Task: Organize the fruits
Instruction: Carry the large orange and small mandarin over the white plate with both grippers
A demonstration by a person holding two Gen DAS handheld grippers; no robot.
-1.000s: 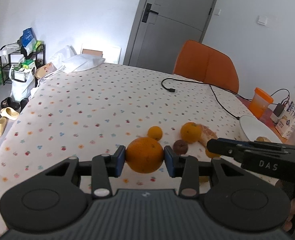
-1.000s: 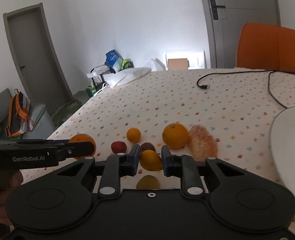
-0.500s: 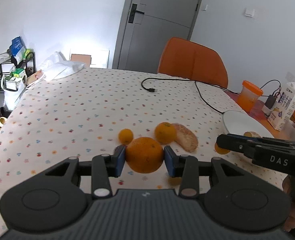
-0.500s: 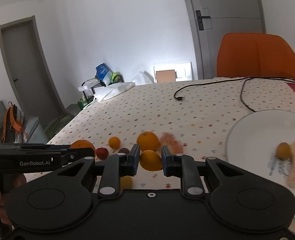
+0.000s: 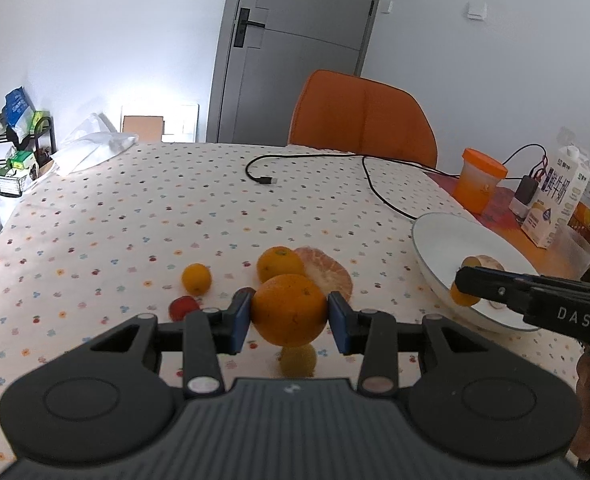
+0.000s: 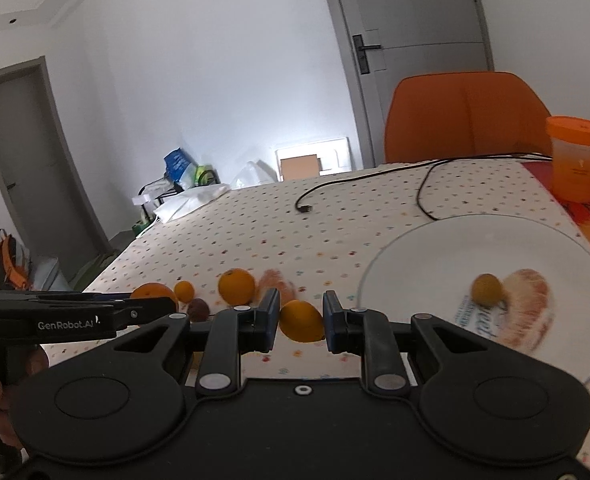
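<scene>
1. Both hands have slid right toward the white plate (image 6: 383, 276).
2. Left gripper (image 5: 289, 316) tips down, pinching a big orange (image 5: 289, 309).
3. Right gripper (image 6: 298, 316) pinches a small orange fruit (image 6: 301, 321) near the plate's left edge.

Orange chair (image 5: 363, 116), white plate (image 6: 435, 248)

"DAS" is printed in pale letters on the side of the right gripper (image 5: 465, 294), seen in the left wrist view. "GenRobot.AI" is printed in white on the side of the left gripper (image 6: 151, 294), seen in the right wrist view. Chinese characters are printed on the milk carton (image 5: 557, 204). Blue lettering on the white plate (image 6: 435, 248) is blurred and cannot be read whole.
</scene>
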